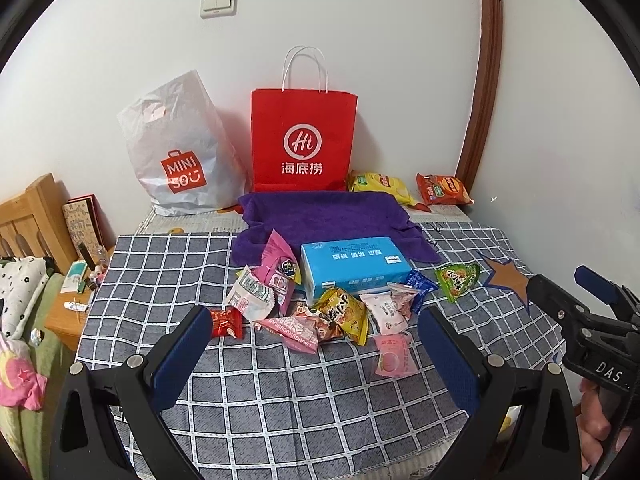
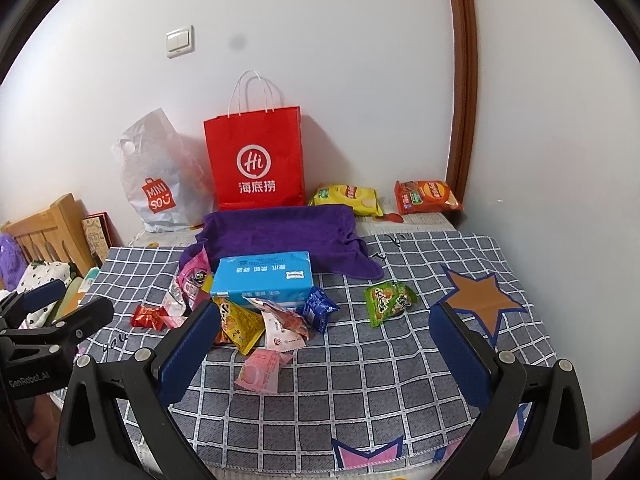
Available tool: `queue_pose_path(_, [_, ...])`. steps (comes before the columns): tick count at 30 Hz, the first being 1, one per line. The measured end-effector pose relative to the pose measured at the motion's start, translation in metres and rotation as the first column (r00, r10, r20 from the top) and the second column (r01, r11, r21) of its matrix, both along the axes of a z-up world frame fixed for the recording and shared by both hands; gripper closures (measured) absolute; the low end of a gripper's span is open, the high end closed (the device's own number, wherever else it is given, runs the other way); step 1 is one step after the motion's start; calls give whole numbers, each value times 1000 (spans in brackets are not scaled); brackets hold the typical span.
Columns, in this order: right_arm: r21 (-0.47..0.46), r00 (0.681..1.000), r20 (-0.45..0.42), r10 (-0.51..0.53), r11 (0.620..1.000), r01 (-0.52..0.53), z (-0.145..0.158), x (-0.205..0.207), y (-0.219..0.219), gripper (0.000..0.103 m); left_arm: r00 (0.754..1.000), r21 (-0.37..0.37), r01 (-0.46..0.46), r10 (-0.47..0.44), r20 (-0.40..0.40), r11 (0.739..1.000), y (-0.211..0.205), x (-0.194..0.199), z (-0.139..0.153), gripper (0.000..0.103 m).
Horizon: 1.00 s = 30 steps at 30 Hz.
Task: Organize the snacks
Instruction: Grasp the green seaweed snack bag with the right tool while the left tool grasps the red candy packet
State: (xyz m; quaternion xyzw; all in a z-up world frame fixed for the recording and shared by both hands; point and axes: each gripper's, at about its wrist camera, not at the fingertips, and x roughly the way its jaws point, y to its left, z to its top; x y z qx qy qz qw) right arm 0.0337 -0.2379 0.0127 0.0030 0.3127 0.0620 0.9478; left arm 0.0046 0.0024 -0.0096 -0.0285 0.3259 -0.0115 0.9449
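Observation:
Several small snack packets lie in a heap on the checked cloth (image 1: pixel 280 396) around a blue tissue pack (image 1: pixel 354 266) (image 2: pixel 262 278): a pink packet (image 1: pixel 393 354) (image 2: pixel 258 372), a yellow one (image 1: pixel 344 314) (image 2: pixel 238 326), a red one (image 1: pixel 226 322) (image 2: pixel 149 317), a green one (image 1: pixel 456 278) (image 2: pixel 388 300). A purple towel-lined tray (image 1: pixel 320 216) (image 2: pixel 280 236) lies behind. My left gripper (image 1: pixel 316 344) is open and empty, held just short of the heap. My right gripper (image 2: pixel 324 344) is open and empty, to the right.
A red paper bag (image 1: pixel 304 140) (image 2: pixel 256 160) and a white plastic bag (image 1: pixel 180 152) (image 2: pixel 160 180) stand against the wall. Yellow (image 1: pixel 380 186) and orange (image 1: pixel 444 189) chip bags lie at the back right. A bed and a wooden nightstand (image 1: pixel 66 316) are on the left.

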Motion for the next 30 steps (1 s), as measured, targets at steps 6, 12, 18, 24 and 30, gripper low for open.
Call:
queue_pose_path(6, [-22, 1000, 8, 1, 1000, 0, -17, 13, 1, 1, 1000, -14, 3, -4, -20, 1000, 7, 17, -13, 0])
queue_pose_path(12, [-54, 999, -28, -21, 998, 19, -41, 36, -8, 1, 999, 11, -11, 12, -48, 1000, 18, 40, -31, 0])
queue_pose_path(18, [-80, 995, -91, -47, 996, 39, -79, 63, -28, 1, 996, 11, -43, 44, -79, 999, 32, 65, -55, 0])
queue_pose_path(24, [-50, 986, -150, -75, 996, 68, -112, 96, -50, 9, 989, 18, -75, 76, -128, 997, 44, 91, -76, 0])
queue_pose_path(30, [-63, 979, -185, -89, 995, 78, -134, 134, -64, 12, 974, 17, -83, 85, -208, 996, 58, 112, -91, 1])
